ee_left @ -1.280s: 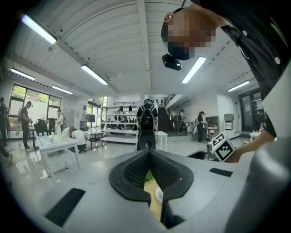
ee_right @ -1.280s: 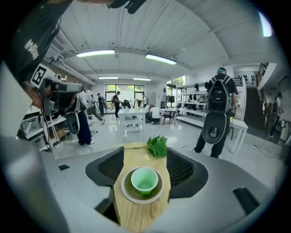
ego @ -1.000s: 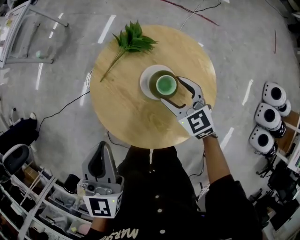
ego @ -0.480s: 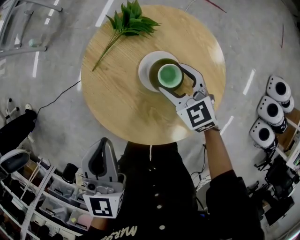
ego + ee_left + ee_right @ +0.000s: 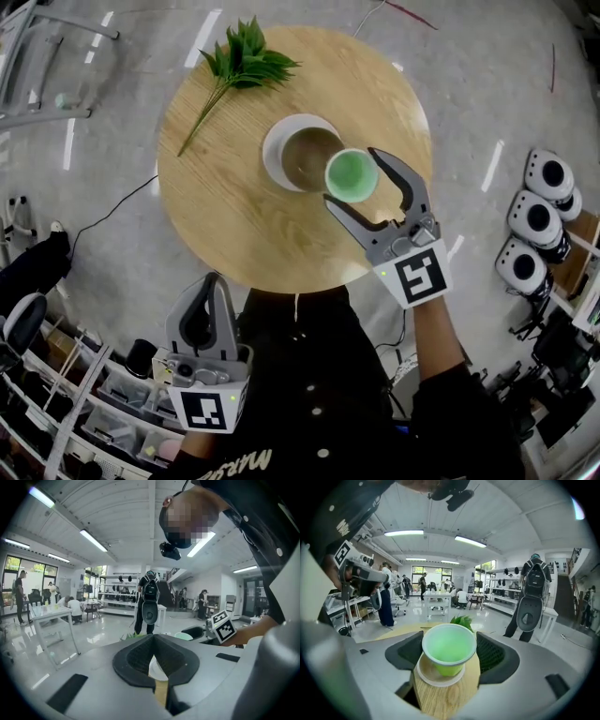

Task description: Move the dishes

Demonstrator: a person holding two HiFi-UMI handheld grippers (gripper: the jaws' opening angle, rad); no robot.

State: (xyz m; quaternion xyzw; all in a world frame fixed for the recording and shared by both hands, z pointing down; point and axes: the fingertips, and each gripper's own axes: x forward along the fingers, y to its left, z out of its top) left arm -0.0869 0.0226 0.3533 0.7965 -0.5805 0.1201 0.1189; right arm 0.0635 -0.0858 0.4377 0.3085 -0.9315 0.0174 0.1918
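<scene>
Stage of the task. The right tongs [image 5: 354, 178] pinch the green cup [image 5: 349, 172] between their pads. The cup is empty and upright. In the head view it sits off-centre from the white saucer [image 5: 275, 141], overlapping that dish's near-right rim. In the right gripper view its base stands clear above the saucer, so the cup is judged to be lifted and in transit rather than resting. The saucer, white-rimmed with a tan centre, lies flat near the middle of the desk [image 5: 234, 220] and appears untouched. What remains, by this reading, is to set the cup down at its destination and then deal with the saucer; no destination can be made out. The left tongs [image 5: 211, 281] are pressed together with nothing between them. They are held low against the person's body, well apart from the dishes.

Surface. The desk is round, with a pale wood-grain top. Besides the dishes it carries only a leafy green sprig [image 5: 246, 58] near its far-left edge, apart from the saucer.

Room. The floor [image 5: 112, 187] is glossy grey and reflects ceiling strip lights; a thin cable [image 5: 122, 217] runs across it to the left of the desk. Three white rounded devices [image 5: 539, 230] stand at the right, and a rack of bins [image 5: 84, 412] at lower left. The gripper views show an open hall with white tables, shelving, and several people standing or seated.
</scene>
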